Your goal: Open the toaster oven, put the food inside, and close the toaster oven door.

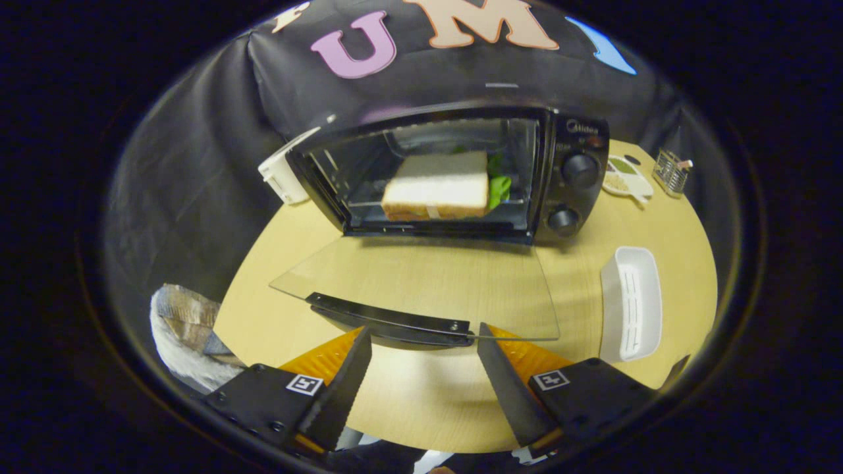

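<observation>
A black toaster oven (573, 178) stands at the far side of a round wooden table (421, 401). Its glass door (421, 276) is folded down flat toward me, with the black handle (388, 320) along its near edge. Inside the oven lies a sandwich (436, 186) of white bread with green lettuce at its right side. My gripper (423, 339) is open, with nothing between its fingers. The fingertips sit just short of the door handle, one on each side of its right half.
A white rectangular tray (631, 303) lies on the table right of the door. Behind it are a small white dish (625, 176) and a wire holder (670, 172). A white box (282, 172) sits left of the oven. A crumpled cloth bundle (184, 329) lies off the table's left edge.
</observation>
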A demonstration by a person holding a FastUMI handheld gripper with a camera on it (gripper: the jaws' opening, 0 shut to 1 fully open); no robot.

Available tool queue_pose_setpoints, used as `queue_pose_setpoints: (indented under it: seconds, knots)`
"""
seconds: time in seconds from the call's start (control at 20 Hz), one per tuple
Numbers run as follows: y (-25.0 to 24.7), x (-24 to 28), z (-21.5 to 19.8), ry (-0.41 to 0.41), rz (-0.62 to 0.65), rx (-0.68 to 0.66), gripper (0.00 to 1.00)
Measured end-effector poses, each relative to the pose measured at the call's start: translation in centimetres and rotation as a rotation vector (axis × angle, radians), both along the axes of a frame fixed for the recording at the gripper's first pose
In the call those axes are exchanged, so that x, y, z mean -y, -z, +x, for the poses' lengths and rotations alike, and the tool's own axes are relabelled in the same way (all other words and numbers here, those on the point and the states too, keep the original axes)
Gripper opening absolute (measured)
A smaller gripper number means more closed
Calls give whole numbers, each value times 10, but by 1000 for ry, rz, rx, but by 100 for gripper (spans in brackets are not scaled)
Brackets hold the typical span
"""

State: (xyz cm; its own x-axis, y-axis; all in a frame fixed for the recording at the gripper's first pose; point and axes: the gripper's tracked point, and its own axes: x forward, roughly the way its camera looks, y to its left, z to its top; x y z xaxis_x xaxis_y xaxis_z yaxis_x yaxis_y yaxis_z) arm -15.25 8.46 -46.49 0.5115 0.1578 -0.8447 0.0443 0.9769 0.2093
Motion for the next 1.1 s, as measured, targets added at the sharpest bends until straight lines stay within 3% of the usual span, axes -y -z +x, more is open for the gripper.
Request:
queue_pose_setpoints:
  seconds: [0.25, 0.65, 0.9, 1.1]
  knots:
    - [-34, 0, 37, -3, 1, 125, 100]
    - [-58, 8, 83, 71, 65, 220, 100]
    - [-59, 31, 118, 76, -63, 266, 100]
    - [-57, 32, 123, 90, -46, 262, 100]
